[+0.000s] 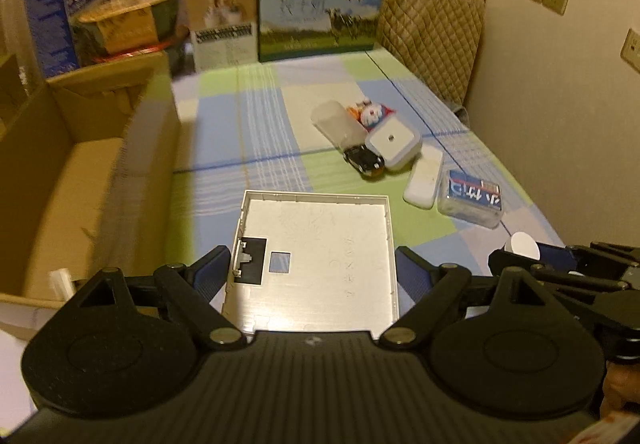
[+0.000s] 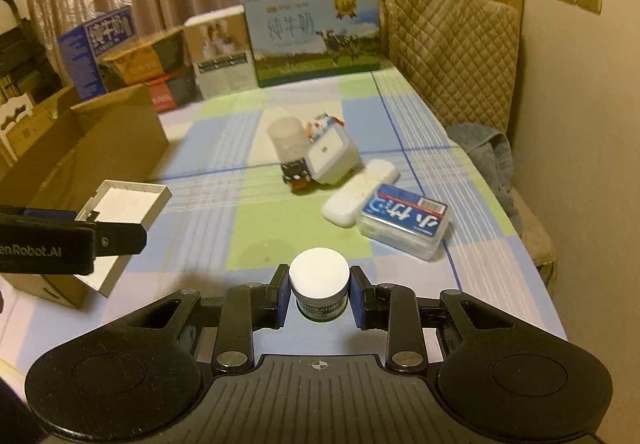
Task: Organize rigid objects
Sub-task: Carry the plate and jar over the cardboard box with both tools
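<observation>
A: What am I carrying, and where are the things to organize?

B: My left claw grips a flat square tray by its two side edges, lifted off the worktop beside the open cardboard box. My right claw is clenched on a small round jar, also held above the cloth. The remaining things lie in a cluster ahead: a toy car, a square white container, a white oblong case and a clear box with a blue label.

A: What could go wrong?

B: The tray is thin, hard, smooth plastic with a low raised rim; the pads meet only its narrow edges, so a tilt or a knock on the box wall could, I judge, make it pivot or slip. The jar is a short cylinder with a flat white lid and dark glossy sides; held across its curve, it may twist free if I swing it quickly.

A: And the surroundings?

B: The checked cloth is soft; the cardboard is matte and stiff.
</observation>
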Demonstrator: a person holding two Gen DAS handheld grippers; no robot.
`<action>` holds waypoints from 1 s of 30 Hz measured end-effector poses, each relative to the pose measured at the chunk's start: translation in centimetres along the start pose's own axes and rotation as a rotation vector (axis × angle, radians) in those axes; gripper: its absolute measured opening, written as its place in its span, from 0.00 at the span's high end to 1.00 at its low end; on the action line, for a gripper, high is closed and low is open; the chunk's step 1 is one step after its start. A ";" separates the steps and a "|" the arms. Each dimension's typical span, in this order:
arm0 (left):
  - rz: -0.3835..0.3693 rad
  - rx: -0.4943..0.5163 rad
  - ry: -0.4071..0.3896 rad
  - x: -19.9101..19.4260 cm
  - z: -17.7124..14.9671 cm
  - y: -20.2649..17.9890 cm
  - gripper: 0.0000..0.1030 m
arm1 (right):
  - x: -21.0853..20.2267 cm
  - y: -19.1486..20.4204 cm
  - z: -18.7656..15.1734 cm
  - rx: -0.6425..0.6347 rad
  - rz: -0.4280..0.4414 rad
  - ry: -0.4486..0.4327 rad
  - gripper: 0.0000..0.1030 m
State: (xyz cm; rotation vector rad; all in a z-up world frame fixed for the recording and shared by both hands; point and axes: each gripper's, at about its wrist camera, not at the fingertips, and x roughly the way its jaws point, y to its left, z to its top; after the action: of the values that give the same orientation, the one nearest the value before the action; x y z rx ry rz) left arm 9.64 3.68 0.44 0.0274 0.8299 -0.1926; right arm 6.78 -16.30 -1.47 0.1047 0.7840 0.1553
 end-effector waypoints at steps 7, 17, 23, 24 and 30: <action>0.050 -0.008 -0.046 -4.3 0.3 2.3 0.17 | -1.8 2.5 1.0 -0.038 0.037 -0.025 0.73; 0.137 -0.027 -0.089 -8.9 0.6 7.0 0.17 | -2.5 7.3 2.1 -0.095 0.110 -0.035 0.73; 0.182 -0.050 -0.093 -10.3 0.4 9.9 0.17 | -2.1 9.9 2.4 -0.131 0.146 -0.033 0.73; 0.187 -0.055 -0.093 -10.4 0.3 10.4 0.17 | -2.0 10.3 2.4 -0.136 0.151 -0.033 0.73; 0.211 -0.077 -0.092 -10.9 -0.1 12.7 0.17 | -1.4 12.4 2.7 -0.169 0.174 -0.028 0.73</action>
State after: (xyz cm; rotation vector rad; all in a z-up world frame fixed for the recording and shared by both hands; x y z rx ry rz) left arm 4.62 17.90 7.74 0.0332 0.7366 0.0372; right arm 6.46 -4.46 3.30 0.0147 0.7303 0.3833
